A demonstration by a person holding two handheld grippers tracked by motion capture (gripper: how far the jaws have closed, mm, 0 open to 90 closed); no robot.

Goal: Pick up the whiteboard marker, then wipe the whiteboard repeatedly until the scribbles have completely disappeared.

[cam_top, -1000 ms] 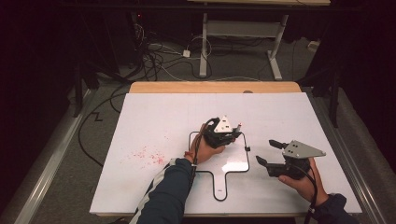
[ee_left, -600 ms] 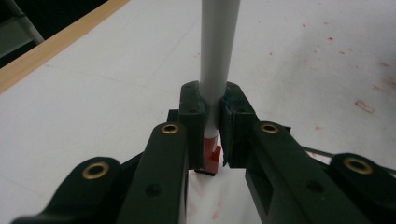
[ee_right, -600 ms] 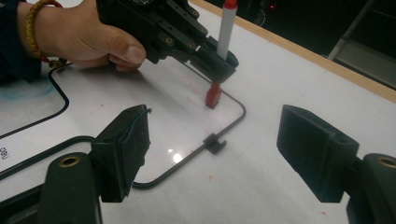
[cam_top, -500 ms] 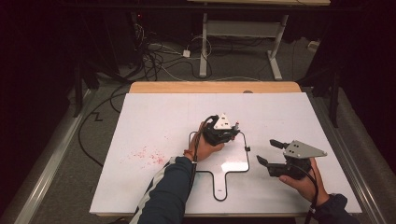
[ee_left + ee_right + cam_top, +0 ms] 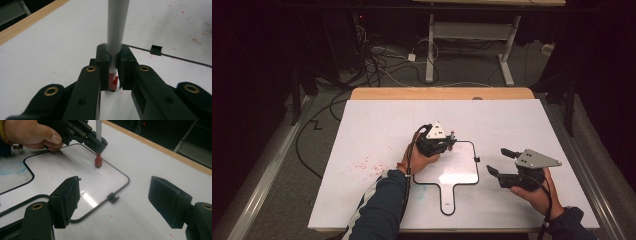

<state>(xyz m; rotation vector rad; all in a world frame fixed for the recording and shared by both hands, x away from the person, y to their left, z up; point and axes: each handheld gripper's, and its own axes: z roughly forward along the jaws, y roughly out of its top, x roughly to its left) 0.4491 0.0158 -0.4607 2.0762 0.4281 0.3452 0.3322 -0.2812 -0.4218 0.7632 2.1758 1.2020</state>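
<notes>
Marker: a slim white-grey marker with a red tip is standing clamped in the left gripper.
Left gripper: its jaws are pinching fully onto the marker barrel just above the red end (the left hand is wrapping the body from behind).
Right gripper: the right gripper is sitting wide open and holding nothing, hovering near the table's right edge, well apart from the marker.
Board: a small white paddle-shaped board with a black rim and a short handle is lying flat near the table's front edge, around its middle.
Place: the red tip is resting on the board close to its far edge, near the far right corner, where a small black clip is sitting on the rim.
Change: against the earlier high view, the left gripper and marker are sitting slightly farther along the board's far edge; the right gripper is holding the same spot.
Axis: the marker's long axis is running near upright, tip pointing down at the board, barrel rising away from the table.
Table: faint red specks are scattered left of the board.
</notes>
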